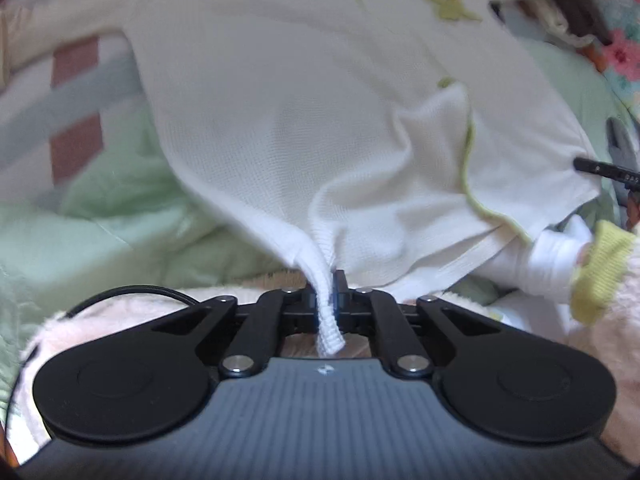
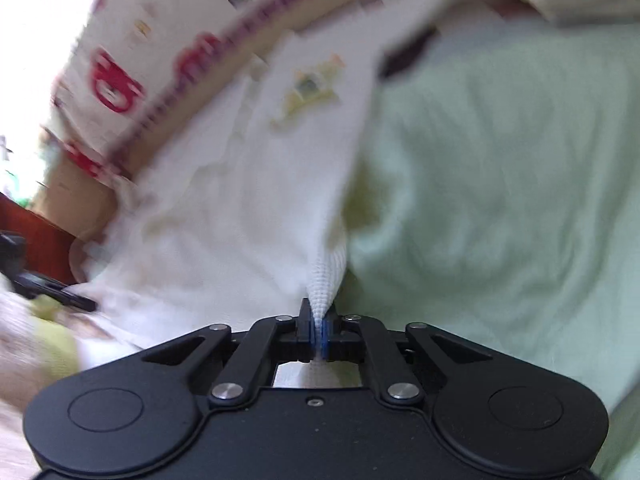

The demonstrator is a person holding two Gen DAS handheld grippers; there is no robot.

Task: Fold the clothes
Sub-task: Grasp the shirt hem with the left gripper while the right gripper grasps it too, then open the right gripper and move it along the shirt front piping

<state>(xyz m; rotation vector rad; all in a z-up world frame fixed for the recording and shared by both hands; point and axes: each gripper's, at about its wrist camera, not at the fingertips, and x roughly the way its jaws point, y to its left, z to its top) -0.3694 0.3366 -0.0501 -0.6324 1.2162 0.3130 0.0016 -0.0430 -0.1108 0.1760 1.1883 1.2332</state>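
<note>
A white knit garment [image 1: 288, 120] with green trim and small embroidered green figures hangs stretched above a pale green bed cover [image 1: 120, 216]. My left gripper [image 1: 326, 300] is shut on a ribbed white edge of it, which pokes back between the jaws. In the right wrist view the same white garment [image 2: 256, 184] rises from my right gripper [image 2: 319, 330], also shut on a ribbed edge. The other gripper's black tip [image 1: 600, 170] shows at the garment's right side in the left wrist view.
The green bed cover [image 2: 500, 160] fills the right half of the right wrist view. A patterned cloth with red figures [image 2: 120, 60] lies beyond. A pink fluffy sleeve with a yellow cuff [image 1: 600, 272] is at the right. Floral fabric [image 1: 620, 52] lies at the far right.
</note>
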